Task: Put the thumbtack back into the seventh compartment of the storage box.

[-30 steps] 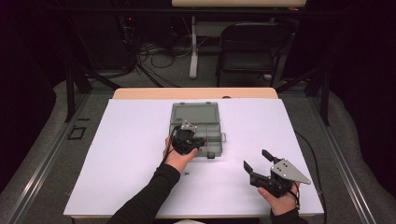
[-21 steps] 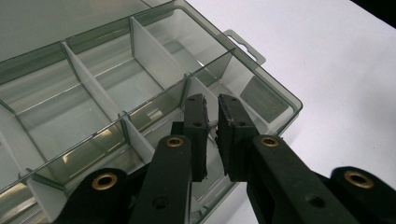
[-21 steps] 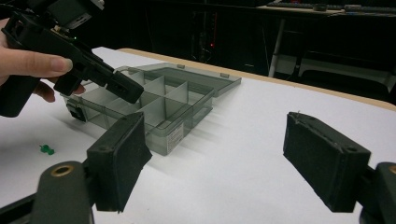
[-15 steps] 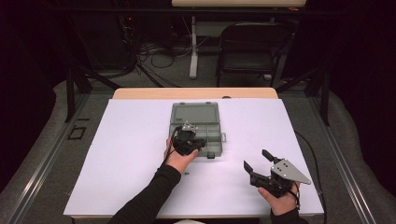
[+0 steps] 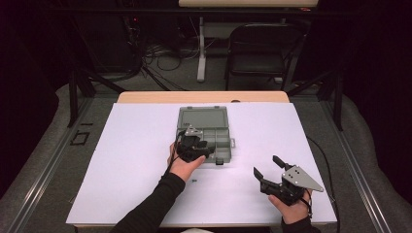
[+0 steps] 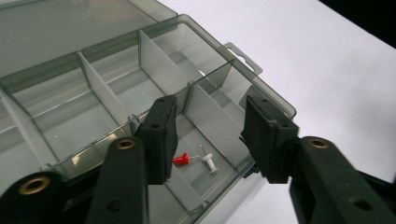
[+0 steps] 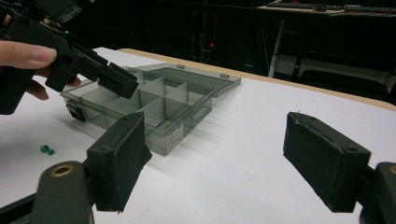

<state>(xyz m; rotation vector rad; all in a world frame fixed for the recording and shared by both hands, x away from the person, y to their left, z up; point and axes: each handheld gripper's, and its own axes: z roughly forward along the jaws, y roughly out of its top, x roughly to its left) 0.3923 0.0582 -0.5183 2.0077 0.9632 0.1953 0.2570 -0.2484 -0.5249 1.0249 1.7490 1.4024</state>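
Right gripper view: organizer box (image 7: 159, 105) side label (image 7: 175, 137), apparently unreadable.

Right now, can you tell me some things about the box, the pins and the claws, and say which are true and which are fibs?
1. The lid of the grey compartment box is open. True.
2. A red pushpin and a white pushpin lie in one compartment. True.
3. The left claw is squeezing the red pushpin. False: its jaws, which have just been opening, stand apart above it.
4. The green pushpin is inside the box. False: it lies on the white table.
5. The right claw is open and holds nothing. True.
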